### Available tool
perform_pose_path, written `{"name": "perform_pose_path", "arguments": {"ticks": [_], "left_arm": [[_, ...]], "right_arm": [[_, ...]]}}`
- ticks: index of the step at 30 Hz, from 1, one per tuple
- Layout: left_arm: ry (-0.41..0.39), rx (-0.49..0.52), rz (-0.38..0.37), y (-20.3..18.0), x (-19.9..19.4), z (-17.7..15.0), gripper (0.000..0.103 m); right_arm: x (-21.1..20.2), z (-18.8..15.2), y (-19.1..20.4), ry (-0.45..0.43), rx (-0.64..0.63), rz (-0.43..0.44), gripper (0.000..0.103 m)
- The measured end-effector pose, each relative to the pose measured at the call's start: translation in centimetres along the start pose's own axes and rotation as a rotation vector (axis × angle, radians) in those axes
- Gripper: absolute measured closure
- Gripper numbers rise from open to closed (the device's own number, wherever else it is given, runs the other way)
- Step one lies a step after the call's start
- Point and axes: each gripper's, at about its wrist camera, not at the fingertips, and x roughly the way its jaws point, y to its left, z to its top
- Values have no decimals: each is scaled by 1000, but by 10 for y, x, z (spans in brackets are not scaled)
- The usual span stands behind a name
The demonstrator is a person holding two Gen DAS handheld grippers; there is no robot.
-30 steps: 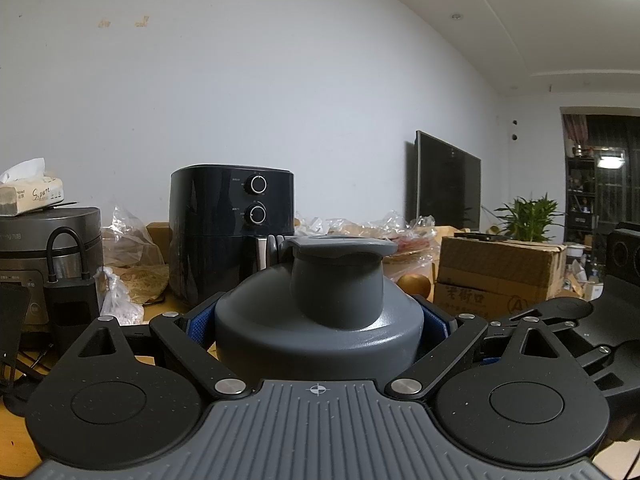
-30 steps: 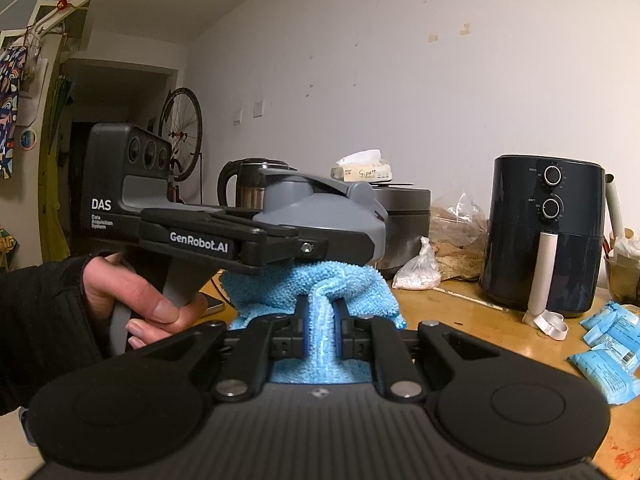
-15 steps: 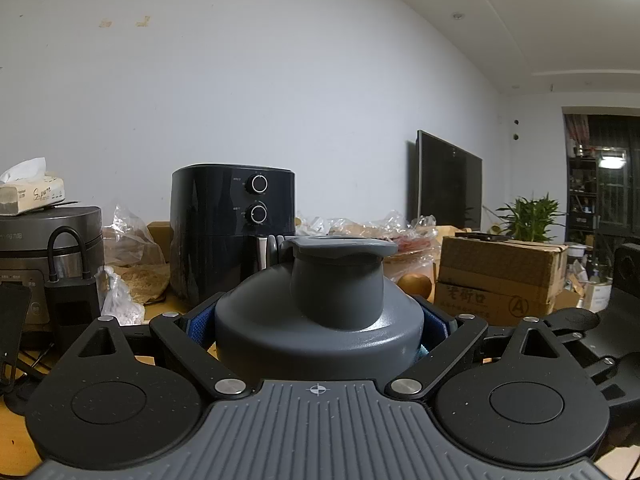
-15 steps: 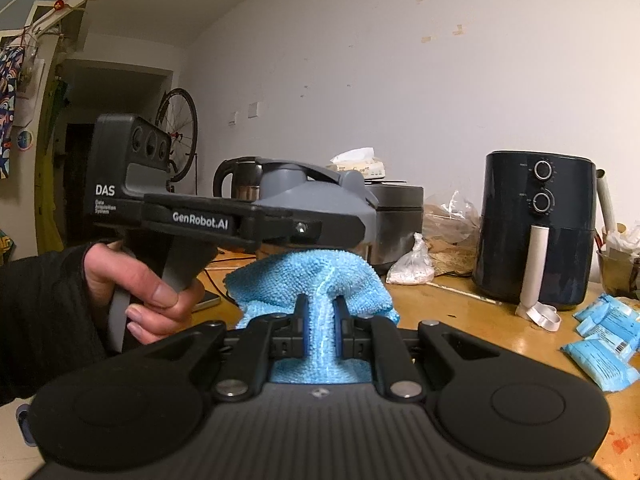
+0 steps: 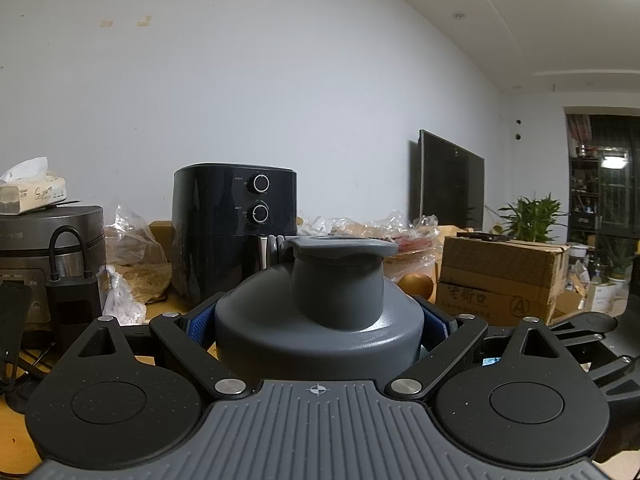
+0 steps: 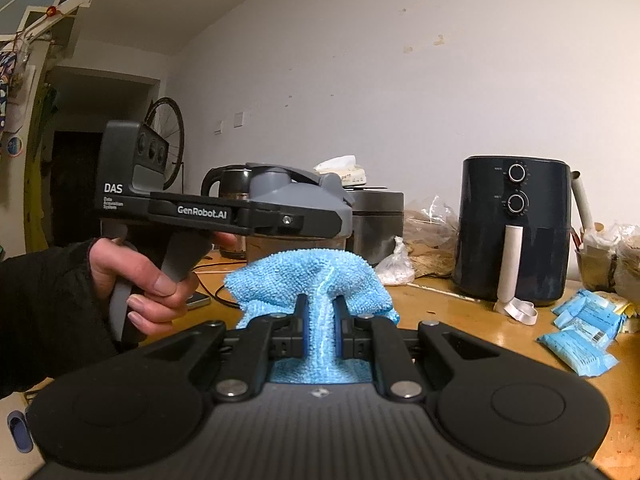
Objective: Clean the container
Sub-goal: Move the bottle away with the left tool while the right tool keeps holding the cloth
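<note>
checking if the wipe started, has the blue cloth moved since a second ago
Yes. In the right wrist view the blue cloth now sits lower against the grey container held above it.

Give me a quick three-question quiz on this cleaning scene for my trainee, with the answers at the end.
1. True or false: the right gripper is shut on the blue cloth.
2. What does the left gripper hold? A) a kettle B) a gray container lid C) a tissue box
3. Fill in: in the right wrist view, the black air fryer stands on the wooden table to the ___ of the cloth.

Key
1. True: the cloth is pinched between its pads.
2. B: the gray container lid sits clamped between its fingers.
3. Right.
</note>
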Motion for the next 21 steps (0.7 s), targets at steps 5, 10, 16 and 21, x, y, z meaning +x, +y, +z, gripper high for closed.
{"name": "perform_pose_path", "arguments": {"ticks": [5,10,16,21], "left_arm": [[0,0,3,0,0,0,8],[-2,-1,7,-1,0,0,8],[-3,0,17,-2,0,0,8],[-7,-1,33,-4,0,0,8]], "right_arm": [[-2,0,-1,-11,9,-18,98],[-4,0,-2,-18,8,-52,98],[-5,0,-2,-22,-1,-105,98],[-4,0,-3,-14,-15,-169,98]]}}
